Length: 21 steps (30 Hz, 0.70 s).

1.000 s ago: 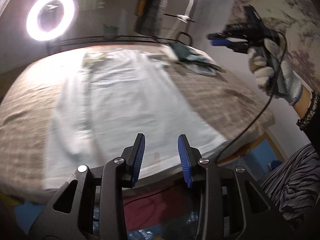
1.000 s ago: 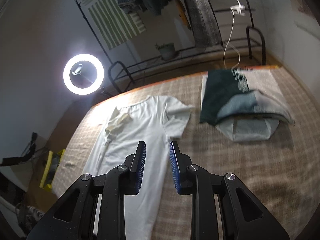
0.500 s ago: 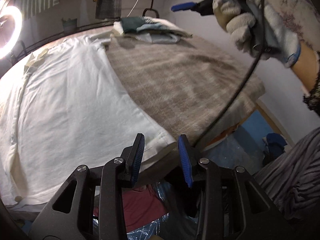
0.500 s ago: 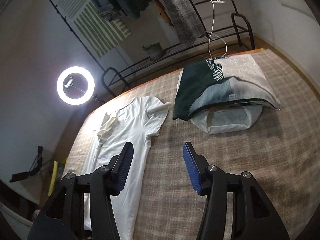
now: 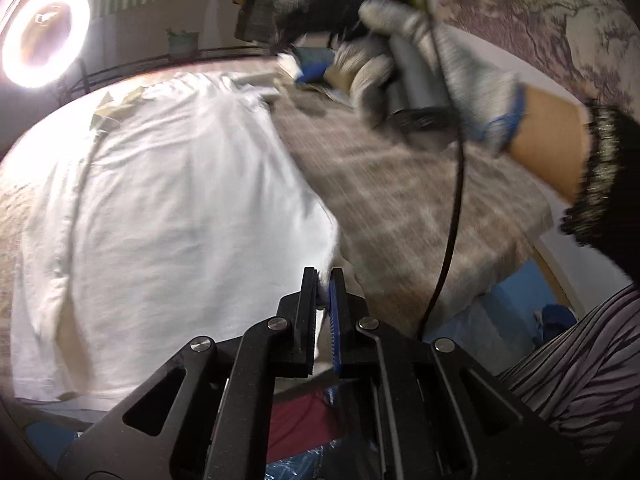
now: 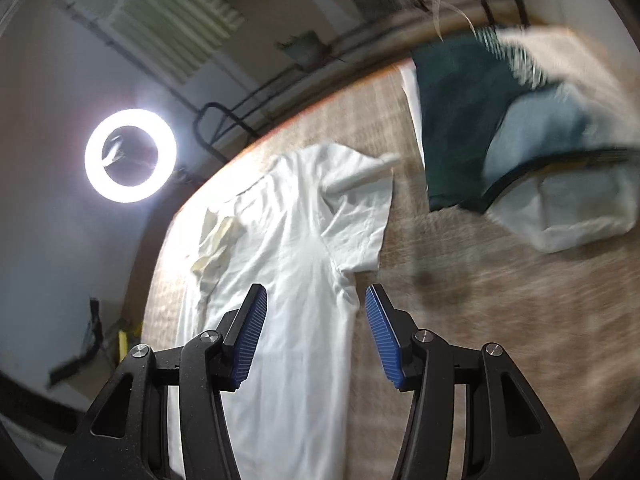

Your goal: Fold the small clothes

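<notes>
Two claws share this first fold: my left claw (image 5: 325, 280) pinches the hem corner of the white T-shirt (image 5: 168, 208) spread on the bed (image 5: 420, 200), while my right claw (image 6: 316, 312), wide, must next grip the sleeve (image 6: 360, 216) at 1 o'clock.

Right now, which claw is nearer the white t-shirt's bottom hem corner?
Left. The left claw is shut on the white t-shirt at that hem corner. The right claw is open, held above the shirt near its sleeve, touching nothing.
</notes>
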Tool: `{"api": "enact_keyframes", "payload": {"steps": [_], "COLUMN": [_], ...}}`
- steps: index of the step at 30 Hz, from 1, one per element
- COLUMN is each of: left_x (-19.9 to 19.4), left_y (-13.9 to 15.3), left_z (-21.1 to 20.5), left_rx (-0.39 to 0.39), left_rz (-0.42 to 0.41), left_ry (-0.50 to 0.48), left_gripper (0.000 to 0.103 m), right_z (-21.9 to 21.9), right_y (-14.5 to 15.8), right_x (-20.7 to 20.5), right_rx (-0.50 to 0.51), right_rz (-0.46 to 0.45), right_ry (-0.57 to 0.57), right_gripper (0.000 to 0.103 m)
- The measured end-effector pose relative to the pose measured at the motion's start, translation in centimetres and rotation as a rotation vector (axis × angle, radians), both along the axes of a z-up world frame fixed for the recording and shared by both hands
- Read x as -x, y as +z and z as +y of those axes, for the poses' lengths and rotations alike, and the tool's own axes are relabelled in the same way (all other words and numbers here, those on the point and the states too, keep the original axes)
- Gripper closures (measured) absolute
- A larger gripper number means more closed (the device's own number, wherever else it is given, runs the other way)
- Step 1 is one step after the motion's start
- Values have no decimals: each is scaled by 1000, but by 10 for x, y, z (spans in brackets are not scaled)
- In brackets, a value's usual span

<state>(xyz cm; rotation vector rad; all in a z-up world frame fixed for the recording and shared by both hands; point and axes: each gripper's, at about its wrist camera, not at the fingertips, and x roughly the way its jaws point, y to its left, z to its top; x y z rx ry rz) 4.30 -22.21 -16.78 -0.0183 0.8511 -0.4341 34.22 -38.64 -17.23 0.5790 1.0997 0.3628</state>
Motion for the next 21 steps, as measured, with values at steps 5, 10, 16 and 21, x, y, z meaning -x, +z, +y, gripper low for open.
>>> {"api": "enact_keyframes", "payload": {"steps": [5,10,16,21], "left_x": [-1,-2,1,6], "left_y": [1,-1,2,8], "left_z": [19,25,37,59], "left_rx": [38,65,99,132], "left_rz": [16,36,42,48], "left_ry": [37,44,65,114], "left_gripper": [100,100,100,100], "right_z": [11,27,48,82], "right_y": [-31,-37,-8,18], "right_x": [-28,-45,-46,-43], "right_rx": [44,104,220,309], "right_rz": [82,73,-39,-127], "right_ry": [-64,-38,-18,57], "right_gripper": [53,91,97,97]}}
